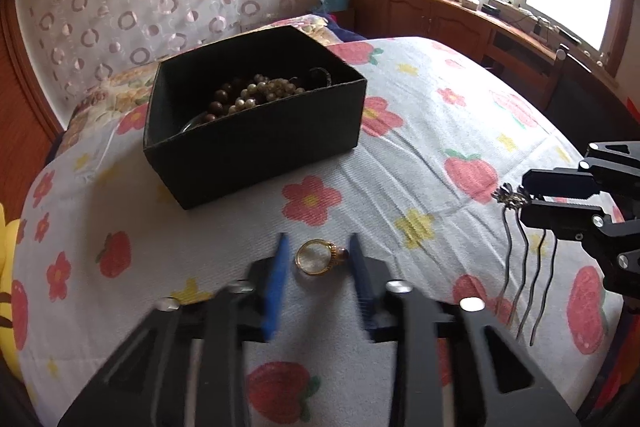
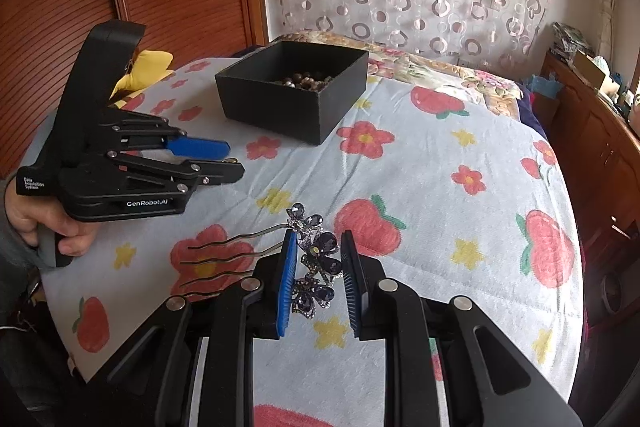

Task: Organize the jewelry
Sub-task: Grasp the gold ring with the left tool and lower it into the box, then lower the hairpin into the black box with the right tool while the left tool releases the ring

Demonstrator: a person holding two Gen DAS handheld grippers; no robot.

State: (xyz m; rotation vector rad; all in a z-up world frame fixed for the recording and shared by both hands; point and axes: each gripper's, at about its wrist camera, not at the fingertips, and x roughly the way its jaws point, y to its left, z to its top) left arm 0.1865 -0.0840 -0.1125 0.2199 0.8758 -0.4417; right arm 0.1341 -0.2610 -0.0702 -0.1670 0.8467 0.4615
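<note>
A gold ring [image 1: 317, 257] lies on the flowered bedspread between the blue pads of my open left gripper [image 1: 319, 242], which touches nothing. A black open box [image 1: 256, 115] with bead necklaces inside stands beyond it; it also shows in the right wrist view [image 2: 294, 91]. My right gripper [image 2: 318, 239] is closed on a jewelled flower hair comb [image 2: 316, 263], held by its decorated top, with the wavy metal prongs pointing left. From the left wrist view the comb [image 1: 520, 247] hangs from the right gripper [image 1: 520, 197], prongs down over the bed.
The bedspread [image 2: 440, 187] covers a rounded bed. A yellow plush [image 2: 146, 67] lies at the far left edge. A wooden wardrobe stands behind on the left, a patterned curtain at the back, and a wooden cabinet [image 1: 440, 15] with clutter runs under the window.
</note>
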